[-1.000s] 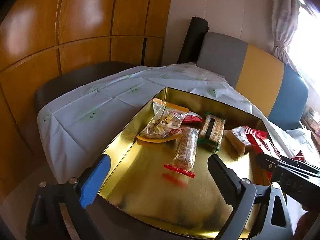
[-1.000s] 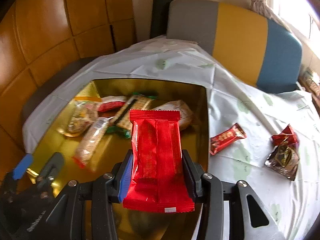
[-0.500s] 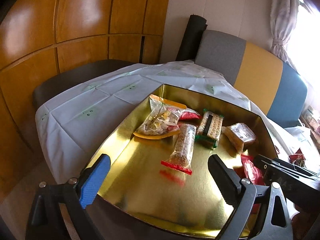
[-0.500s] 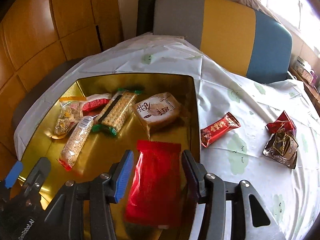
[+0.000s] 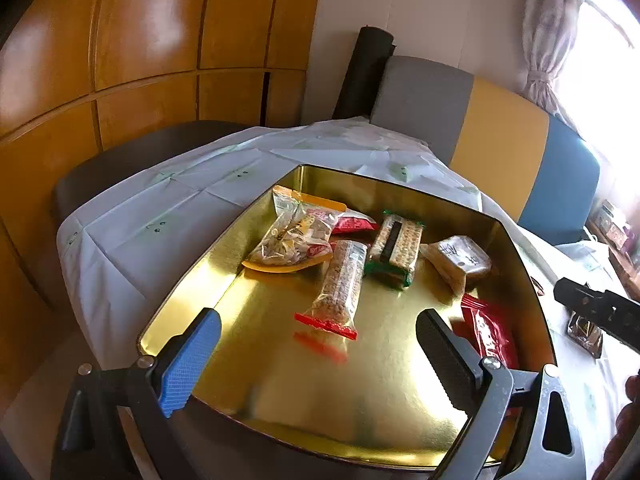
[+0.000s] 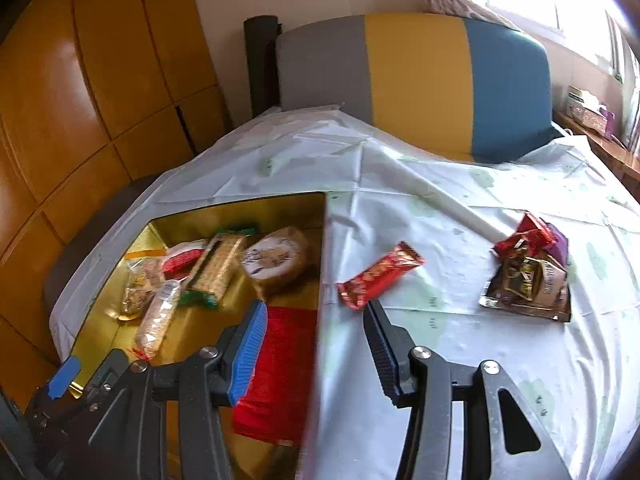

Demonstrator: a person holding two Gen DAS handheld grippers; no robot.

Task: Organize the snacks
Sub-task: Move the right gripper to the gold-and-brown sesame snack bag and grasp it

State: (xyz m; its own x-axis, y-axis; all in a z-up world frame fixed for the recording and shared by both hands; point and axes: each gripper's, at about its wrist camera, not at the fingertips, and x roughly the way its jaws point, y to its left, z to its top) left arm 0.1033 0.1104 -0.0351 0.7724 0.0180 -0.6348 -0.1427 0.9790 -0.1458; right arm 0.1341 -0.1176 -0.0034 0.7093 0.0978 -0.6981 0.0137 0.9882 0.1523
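Observation:
A gold tray (image 5: 280, 380) on the white tablecloth holds a clear bag of mixed snacks (image 5: 292, 240), a grain bar (image 5: 344, 280), a cracker pack (image 5: 396, 248) and a brown cake pack (image 5: 460, 260). A red packet (image 6: 280, 368) lies loose in the tray's near right corner. My right gripper (image 6: 315, 307) is open above the tray's right rim, with nothing between its pads. My left gripper (image 5: 318, 316) hangs open and empty over the tray's near edge. A red bar (image 6: 380, 274) lies on the cloth just beyond the right gripper.
Further right on the cloth sit a dark brown packet (image 6: 528, 284) and a crumpled red wrapper (image 6: 528, 232). A grey, yellow and blue bench back (image 6: 416, 80) stands behind the table, and wooden panels (image 5: 140, 60) line the left wall. A black roll (image 6: 260, 64) leans in the corner.
My right gripper opened and let go of the red packet, which now lies in the tray. The gripper then moved right, towards the cloth. The left gripper has barely moved.

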